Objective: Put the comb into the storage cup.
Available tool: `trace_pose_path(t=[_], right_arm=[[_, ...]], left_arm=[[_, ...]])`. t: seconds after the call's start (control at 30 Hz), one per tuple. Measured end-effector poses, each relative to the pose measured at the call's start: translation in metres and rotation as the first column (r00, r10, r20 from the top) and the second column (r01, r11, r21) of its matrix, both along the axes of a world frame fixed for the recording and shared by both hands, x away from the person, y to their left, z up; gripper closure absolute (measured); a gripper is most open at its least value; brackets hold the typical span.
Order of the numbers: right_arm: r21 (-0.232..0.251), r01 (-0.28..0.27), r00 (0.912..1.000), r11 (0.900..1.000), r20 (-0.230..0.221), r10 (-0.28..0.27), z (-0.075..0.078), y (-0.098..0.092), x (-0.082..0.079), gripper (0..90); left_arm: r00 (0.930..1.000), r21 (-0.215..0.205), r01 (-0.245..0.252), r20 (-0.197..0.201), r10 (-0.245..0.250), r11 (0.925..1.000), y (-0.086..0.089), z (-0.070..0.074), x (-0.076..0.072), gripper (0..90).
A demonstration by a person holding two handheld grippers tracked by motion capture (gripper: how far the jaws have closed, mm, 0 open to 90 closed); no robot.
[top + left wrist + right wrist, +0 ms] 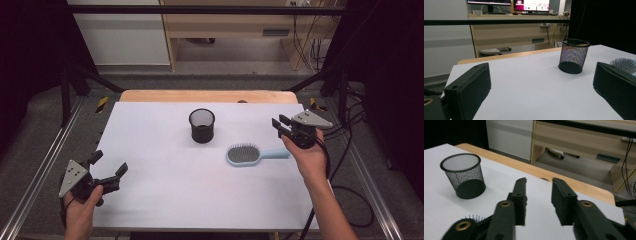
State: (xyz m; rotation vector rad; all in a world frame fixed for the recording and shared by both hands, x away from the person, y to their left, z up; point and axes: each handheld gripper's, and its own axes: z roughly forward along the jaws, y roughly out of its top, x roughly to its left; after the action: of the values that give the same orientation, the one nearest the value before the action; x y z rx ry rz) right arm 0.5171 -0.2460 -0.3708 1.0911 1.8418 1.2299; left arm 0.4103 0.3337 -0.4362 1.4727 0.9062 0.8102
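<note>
Hairbrush [243, 154], pale blue, flat on the white counter [165, 190], bristles up, right of centre, handle toward the right edge. Just behind and left of it, black mesh cup [202, 126], upright, open mouth up, apart from the brush.

Right tongs [280, 121] held in the right hand [310, 157] above the counter's right edge, just beyond the end of the brush handle, not touching it. Jaws partly spread, a narrow gap between the pads, nothing in that gap. Same seen in the right gripper view: right tongs [539, 182] over bare white surface, pads apart, mesh cup [464, 176] off to the left, a few bristle tips [474, 218] low at the bottom edge.

Left tongs [110, 162] in the left hand [82, 210] at the near left corner of the counter, well apart from both cup and brush. Jaws spread wide, nothing between them. In the left gripper view, left tongs [541, 66] wide open over empty white surface, mesh cup [574, 56] ahead to the right, bristles of the hairbrush [625, 64] just past the right-hand jaw.

Wooden board edge showing behind the white sheet at the far side.
</note>
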Motion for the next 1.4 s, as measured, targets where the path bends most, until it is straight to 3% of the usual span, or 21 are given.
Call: trace_pose_path(t=[0.07, 0.1, 0.13, 0.17, 0.4, 0.53, 0.67, 0.7, 0.73, 0.77, 0.97, 1.33, 1.37, 1.4], right_arm=[[-0.016, 0.0, 0.9997, 1.0, -0.026, 0.0, -0.007, 0.0, 0.007, 74.5], [-0.026, -0.012, 0.9981, 1.0, -0.06, 0.01, -0.013, -0.001, 0.015, 78.8], [-0.026, -0.012, 0.9981, 1.0, -0.06, 0.01, -0.013, -0.001, 0.015, 78.8], [-0.042, -0.018, 0.9952, 0.999, -0.097, 0.014, -0.02, -0.001, 0.021, 82.8], [-0.095, -0.01, 0.9827, 0.995, -0.185, -0.008, -0.039, -0.004, 0.035, 89.8], [-0.134, 0.005, 0.9635, 0.991, -0.264, -0.041, -0.048, -0.007, 0.041, 90.0], [-0.159, 0.022, 0.9461, 0.987, -0.316, -0.072, -0.059, -0.011, 0.046, 90.0], [-0.156, 0.03, 0.9362, 0.987, -0.342, -0.082, -0.064, -0.012, 0.047, 90.0], [-0.156, 0.03, 0.9362, 0.987, -0.342, -0.082, -0.064, -0.012, 0.047, 90.0], [-0.167, 0.031, 0.9277, 0.986, -0.362, -0.091, -0.069, -0.013, 0.048, 90.0], [-0.18, 0.025, 0.9125, 0.983, -0.398, -0.096, -0.079, -0.015, 0.048, 90.0], [-0.22, -0.013, 0.9004, 0.975, -0.427, -0.085, -0.089, -0.012, 0.045, 90.0], [-0.224, -0.027, 0.893, 0.974, -0.443, -0.078, -0.091, -0.011, 0.044, 90.0], [-0.224, -0.027, 0.893, 0.974, -0.443, -0.078, -0.091, -0.011, 0.044, 90.0]], left_arm=[[0.9999, 0.006, -0.013, 0.002, 0.013, 0.9999, 0.0, 0.0, 0.0, 1.6], [0.9999, 0.003, -0.017, -0.001, 0.017, 0.9999, 0.001, 0.0, 0.0, 1.7], [0.9999, 0.003, -0.017, -0.001, 0.017, 0.9999, 0.001, 0.0, 0.0, 1.7], [0.9998, 0.001, -0.019, -0.001, 0.019, 0.9998, 0.002, 0.0, 0.0, 1.7], [0.9999, 0.001, -0.015, -0.001, 0.015, 0.9999, 0.002, 0.0, 0.0, 1.7], [1.0, 0.009, -0.007, 0.001, 0.007, 0.9999, 0.001, 0.0, 0.0, 1.7], [1.0, 0.017, -0.004, 0.002, 0.004, 0.9998, 0.0, 0.001, 0.0, 1.8], [1.0, 0.021, -0.004, 0.003, 0.004, 0.9998, -0.001, 0.001, 0.0, 1.8], [1.0, 0.022, -0.003, 0.003, 0.003, 0.9997, -0.001, 0.001, -0.001, 1.8], [1.0, 0.023, -0.001, 0.003, 0.001, 0.9997, -0.001, 0.001, -0.001, 1.8], [1.0, 0.022, 0.0, 0.002, 0.0, 0.9998, -0.002, 0.001, -0.001, 1.7], [1.0, 0.029, 0.008, 0.002, -0.008, 0.9996, -0.003, 0.001, -0.001, 1.7], [1.0, 0.028, 0.006, 0.002, -0.006, 0.9996, -0.003, 0.001, -0.001, 1.6], [1.0, 0.028, 0.006, 0.002, -0.006, 0.9996, -0.003, 0.001, -0.001, 1.7]])
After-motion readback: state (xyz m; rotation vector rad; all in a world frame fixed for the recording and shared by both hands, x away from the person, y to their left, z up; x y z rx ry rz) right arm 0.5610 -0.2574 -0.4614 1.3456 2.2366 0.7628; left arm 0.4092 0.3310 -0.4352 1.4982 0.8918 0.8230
